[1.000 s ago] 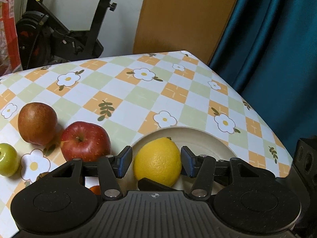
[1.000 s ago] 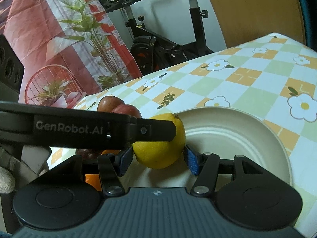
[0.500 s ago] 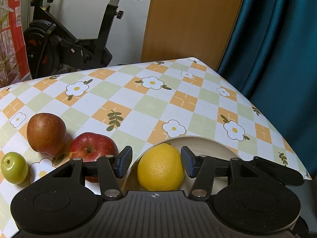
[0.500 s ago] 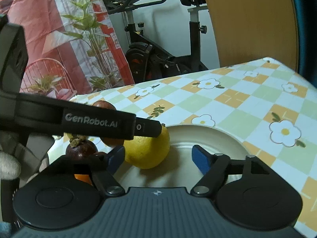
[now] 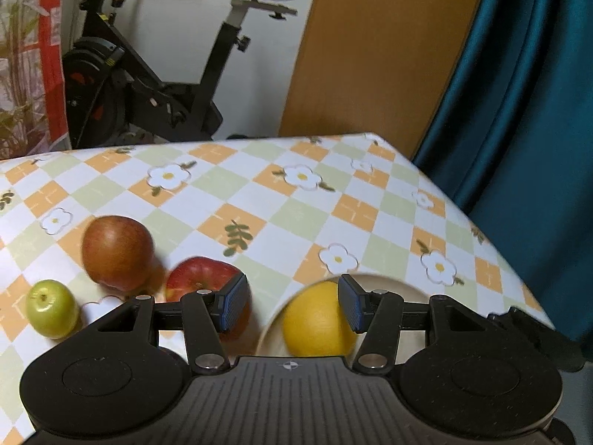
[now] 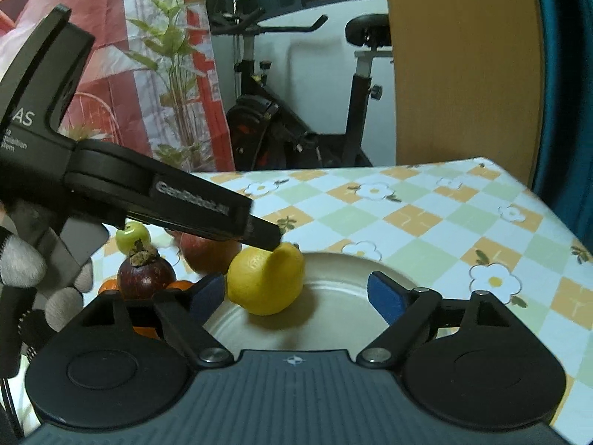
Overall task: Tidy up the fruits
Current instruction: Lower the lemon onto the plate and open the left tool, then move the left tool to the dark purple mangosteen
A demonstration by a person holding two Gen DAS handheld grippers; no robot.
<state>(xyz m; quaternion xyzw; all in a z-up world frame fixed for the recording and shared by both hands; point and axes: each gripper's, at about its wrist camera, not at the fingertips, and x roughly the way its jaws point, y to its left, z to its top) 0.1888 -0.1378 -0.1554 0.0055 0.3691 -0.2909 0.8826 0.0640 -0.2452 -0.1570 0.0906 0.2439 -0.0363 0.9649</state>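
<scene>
**Lemon on plate, both tongs released**

Lemon (image 6: pixel 265 283) sits on the cream plate (image 6: pixel 333 319), at the plate's 9 o'clock edge. Nothing grips it.

Right gripper (image 6: pixel 296 294): jaws spread wide, empty. Lemon lies just ahead of the left blue pad, not pinched. Left gripper's black body crosses the right wrist view from 9 o'clock, its tip over the lemon's top.

Left gripper (image 5: pixel 292 306): jaws apart, empty. Lemon (image 5: pixel 315 320) shows low between the pads, nearer the right one; contact cannot be judged.

Off the plate, on the checked floral tablecloth (image 5: pixel 296 215), toward 9 o'clock of the lemon: red apple (image 5: pixel 196 278), brownish apple (image 5: pixel 116 252) beside it, small green fruit (image 5: pixel 50 307) farthest out. Right wrist view adds a mangosteen (image 6: pixel 146 274) with orange fruit (image 6: pixel 178 285) behind it, mostly hidden.

Exercise bike (image 6: pixel 296 111) stands beyond the table at 12 o'clock.
</scene>
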